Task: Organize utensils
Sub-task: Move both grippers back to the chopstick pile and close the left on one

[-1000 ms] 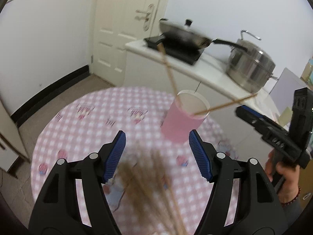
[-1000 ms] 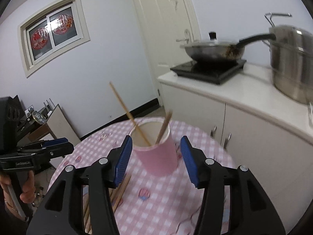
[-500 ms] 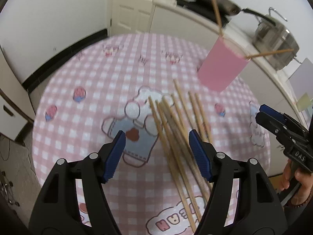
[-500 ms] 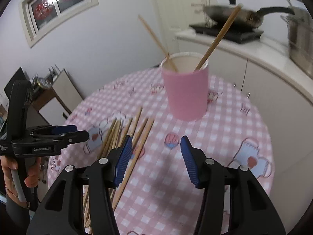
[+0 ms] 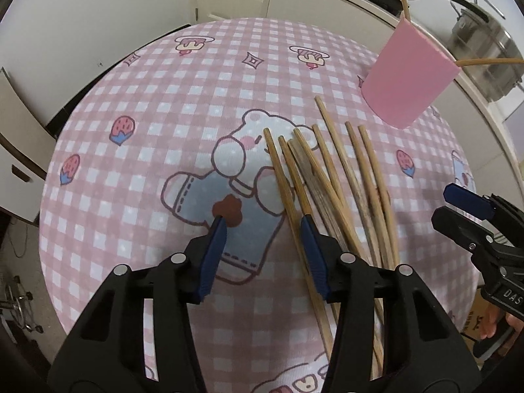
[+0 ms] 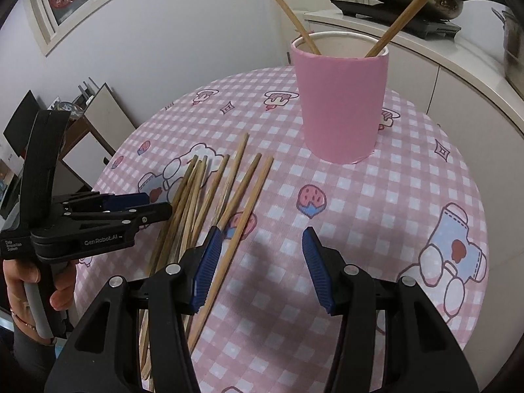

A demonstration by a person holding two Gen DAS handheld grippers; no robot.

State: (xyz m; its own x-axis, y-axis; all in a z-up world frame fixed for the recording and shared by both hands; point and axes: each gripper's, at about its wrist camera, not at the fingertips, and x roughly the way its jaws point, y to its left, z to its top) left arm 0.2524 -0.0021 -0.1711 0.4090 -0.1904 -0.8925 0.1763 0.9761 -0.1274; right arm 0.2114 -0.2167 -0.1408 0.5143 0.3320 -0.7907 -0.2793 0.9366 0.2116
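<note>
In the left wrist view, the left gripper (image 5: 263, 226) sits at lower centre, tipped down over the round table with the pink-and-white checked cloth (image 5: 137, 104). Its jaws have just been closing, yet they stand apart with nothing pinched: the outermost stick of the pile crosses the gap close to the right-hand blue pad, probably because that stick is the next pick. Just right of it, the loose wooden chopsticks (image 5: 340, 177) fan out flat on the cloth, thin ends toward the top of the frame. At upper right stands the tall pink cylindrical cup (image 5: 409, 78), with two chopsticks already leaning out of it (so sorting has begun, by my reading). The right gripper (image 5: 465, 209) enters from the right edge.

In the right wrist view, the left gripper (image 6: 131, 209) reaches in from the left edge over the pile's near end, a hand (image 6: 32, 281) gripping its handle. The chopsticks (image 6: 222, 193) lie left of centre. The right gripper (image 6: 262, 249) is half spread and holds nothing; one stick passes just inside its left pad. The cup (image 6: 344, 98) stands upright at upper centre, well apart from the pile.
</note>
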